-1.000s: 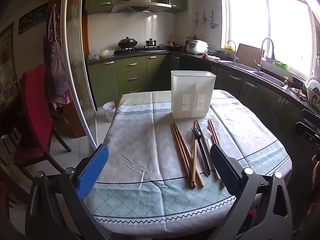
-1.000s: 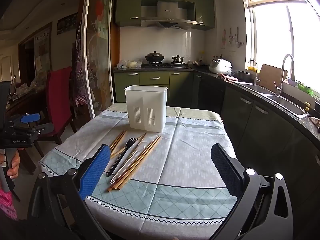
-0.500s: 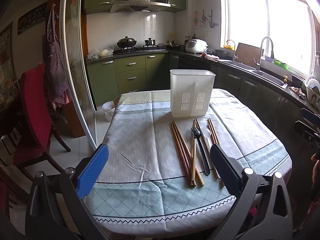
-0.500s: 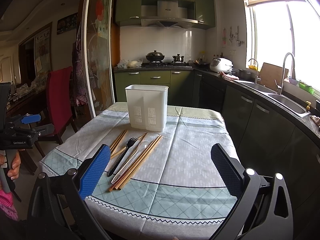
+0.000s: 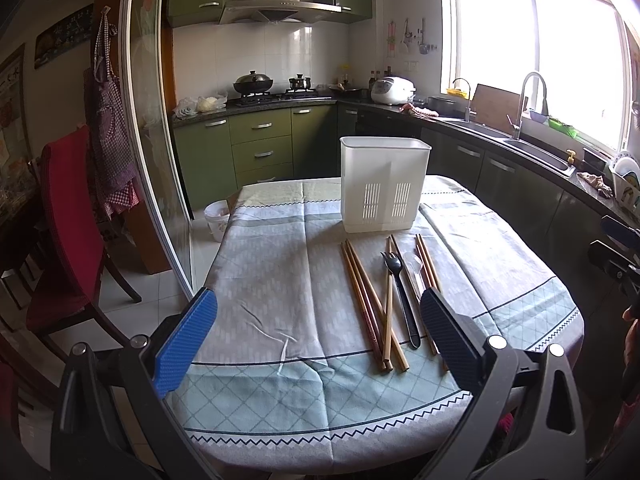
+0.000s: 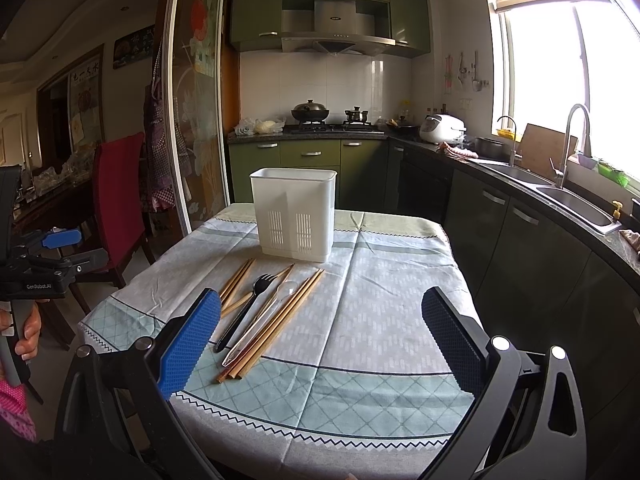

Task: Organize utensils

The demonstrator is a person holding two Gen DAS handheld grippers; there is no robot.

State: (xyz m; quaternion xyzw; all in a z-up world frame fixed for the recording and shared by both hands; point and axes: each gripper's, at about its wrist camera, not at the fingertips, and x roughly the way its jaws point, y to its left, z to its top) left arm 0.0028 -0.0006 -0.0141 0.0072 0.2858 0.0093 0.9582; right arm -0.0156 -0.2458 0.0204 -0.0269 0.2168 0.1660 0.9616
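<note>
Left claw point(image 5: 318, 334): blue-padded fingers spread wide apart, nothing between them, held above the near edge of the surface. Right claw point(image 6: 320, 338): likewise spread wide, empty, above the near edge.

Surface point(image 5: 260, 280): covered with a grey-and-pale-green patterned cloth, creased near the middle in the left wrist view.

White rectangular plastic utensil holder with slotted front point(image 5: 384, 184): upright toward the far side of the surface, at 12 o'clock from the utensil group; centre divider visible through the wall. Same holder in the right wrist view point(image 6: 294, 214), at 12 o'clock from the left finger.

Utensils lying flat on the cloth, just in front of the holder, handles pointing toward the cameras:
- Brown wooden chopsticks point(image 5: 366, 300), several, some crossing at the near ends; a further pair at 3 o'clock of the group point(image 5: 428, 264), partly hidden by the right finger.
- Black plastic fork point(image 5: 400, 292), tines toward the holder, between chopsticks.
- Clear plastic spoon point(image 5: 413, 264), just beside the fork at its 3 o'clock.

Right wrist view: same group at 10 o'clock of centre, fork point(image 6: 244, 312), spoon point(image 6: 264, 320), chopsticks point(image 6: 276, 324).
</note>
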